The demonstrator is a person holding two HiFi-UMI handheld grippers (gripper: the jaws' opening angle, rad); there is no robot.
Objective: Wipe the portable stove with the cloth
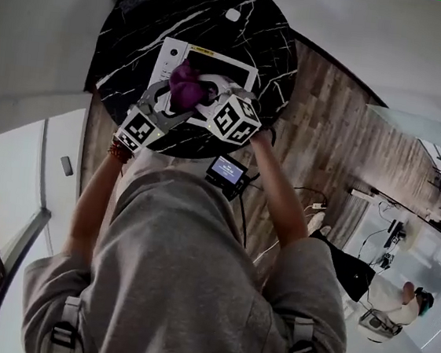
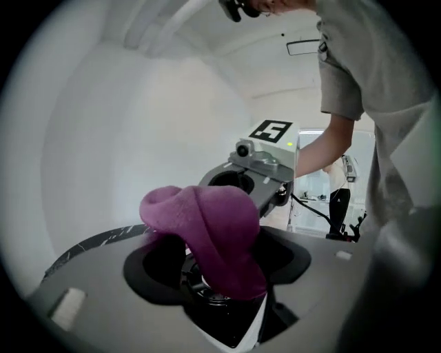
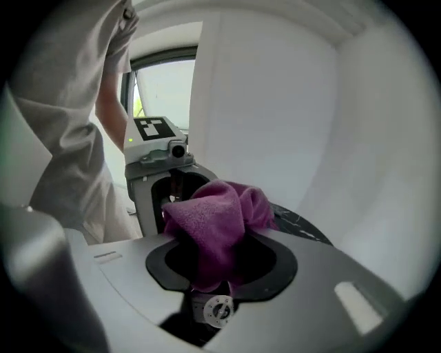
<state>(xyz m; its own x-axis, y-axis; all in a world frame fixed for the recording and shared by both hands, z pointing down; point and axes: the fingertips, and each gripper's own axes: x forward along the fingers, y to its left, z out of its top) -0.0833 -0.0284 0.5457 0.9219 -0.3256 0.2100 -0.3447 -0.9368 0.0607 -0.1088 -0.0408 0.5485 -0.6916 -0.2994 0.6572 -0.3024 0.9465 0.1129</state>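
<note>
A purple cloth (image 1: pixel 187 87) hangs bunched between my two grippers, above the white and black portable stove (image 1: pixel 218 61) on the round black marble table (image 1: pixel 144 13). The left gripper (image 1: pixel 168 98) comes in from the left. In its own view its jaws stand wide, and the cloth (image 2: pixel 207 231) droops loosely into the gap. The right gripper (image 1: pixel 207 97) faces it from the right and is shut on the cloth (image 3: pixel 213 220), which bulges out of its jaws. Each gripper view shows the other gripper just behind the cloth: the right gripper (image 2: pixel 251 172) and the left gripper (image 3: pixel 162 172).
A small white object (image 1: pixel 233 14) lies near the table's far edge. A small screen device (image 1: pixel 227 170) with cables hangs at my waist. Wooden floor lies to the right, where another person (image 1: pixel 395 306) sits by white desks. A curved white wall stands behind the table.
</note>
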